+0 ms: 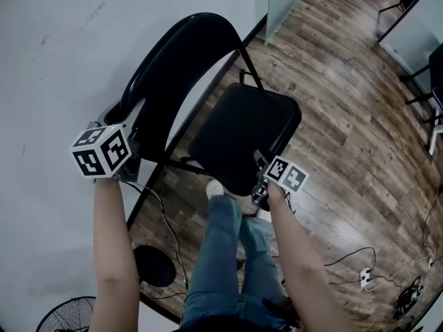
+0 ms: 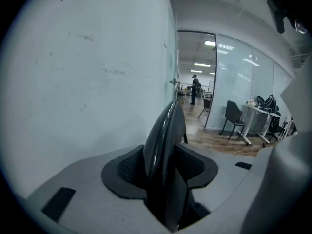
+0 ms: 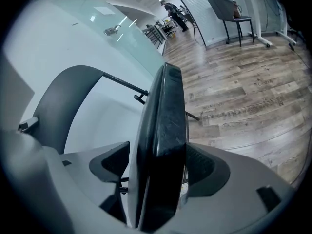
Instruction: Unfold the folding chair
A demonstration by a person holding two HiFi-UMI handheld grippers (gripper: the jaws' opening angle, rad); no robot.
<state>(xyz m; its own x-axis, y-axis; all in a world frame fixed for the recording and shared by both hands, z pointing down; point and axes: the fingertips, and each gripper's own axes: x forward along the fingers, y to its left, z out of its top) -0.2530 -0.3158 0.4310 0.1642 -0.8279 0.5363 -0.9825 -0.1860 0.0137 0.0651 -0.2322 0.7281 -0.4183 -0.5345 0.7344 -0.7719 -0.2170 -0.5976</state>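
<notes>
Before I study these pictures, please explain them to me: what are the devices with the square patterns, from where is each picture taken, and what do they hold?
There is no robot here. A person holds a two-jaw gripper in each hand; the cubes with square patterns are parts of those grippers. The head view comes from a camera on the person's head. It looks down at a black folding chair on the wooden floor beside a white wall. The other two pictures come from cameras riding on the grippers, each looking along its own jaws. The left gripper is closed on the edge of the chair's backrest. The right gripper is closed on the front edge of the seat, which is swung out from the backrest. The person's legs, in jeans, show below.
</notes>
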